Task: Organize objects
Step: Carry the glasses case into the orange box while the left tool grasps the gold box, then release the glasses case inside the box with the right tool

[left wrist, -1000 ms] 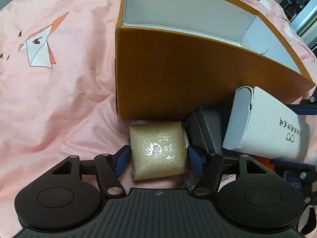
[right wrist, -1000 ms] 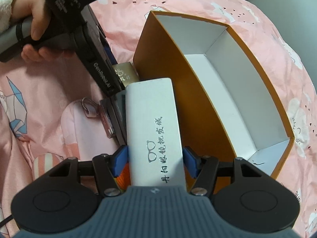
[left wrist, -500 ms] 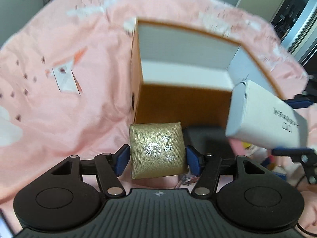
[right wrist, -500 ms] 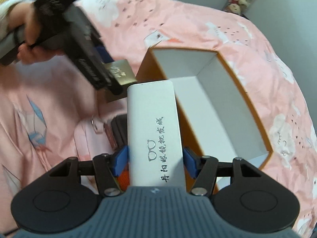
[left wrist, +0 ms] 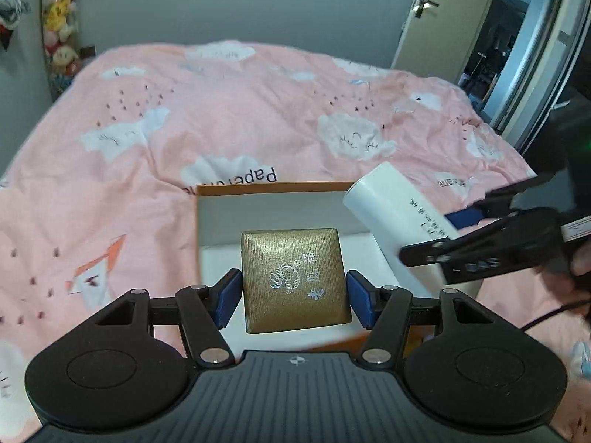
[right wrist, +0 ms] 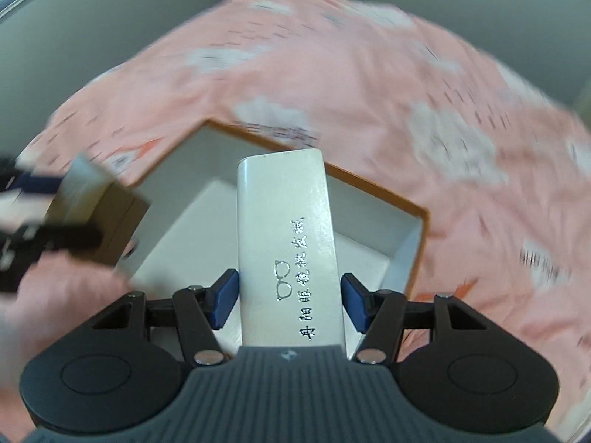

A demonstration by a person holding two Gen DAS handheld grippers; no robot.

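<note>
Left gripper [left wrist: 294, 297]: clamped on the gold box [left wrist: 294, 280], blue pads tight on its left and right sides. Box is square, textured gold, silver emblem and characters on the top face, held roughly level with the lid facing the camera. It sits in the air above the open orange box [left wrist: 271, 185], over the near half of the white interior; not touching the floor of it as far as the left wrist view shows.

Right gripper [right wrist: 289, 301]: clamped on the white glasses case [right wrist: 286, 236], pads on both long sides near its rear end. Case points forward along the fingers, far end out over the orange box [right wrist: 373, 184] interior. Silver glasses icon plus a line of characters along the top.

Cross views: in the left wrist view the white glasses case [left wrist: 397, 217] enters from the right, tilted, its rounded end over the orange box's right side, with the right gripper [left wrist: 448, 230] behind it. In the right wrist view the gold box [right wrist: 98, 221] is at the left edge, blurred, over the orange box's left rim, held by the left gripper [right wrist: 51, 210].

Both grippers angled down toward the box from the near side, left one on the left, right one on the right, close together but the two carried items don't touch.

Orange box rests on a pink bedspread [left wrist: 258, 110] with white cloud print. Right wrist view is motion-blurred away from the case.
</note>
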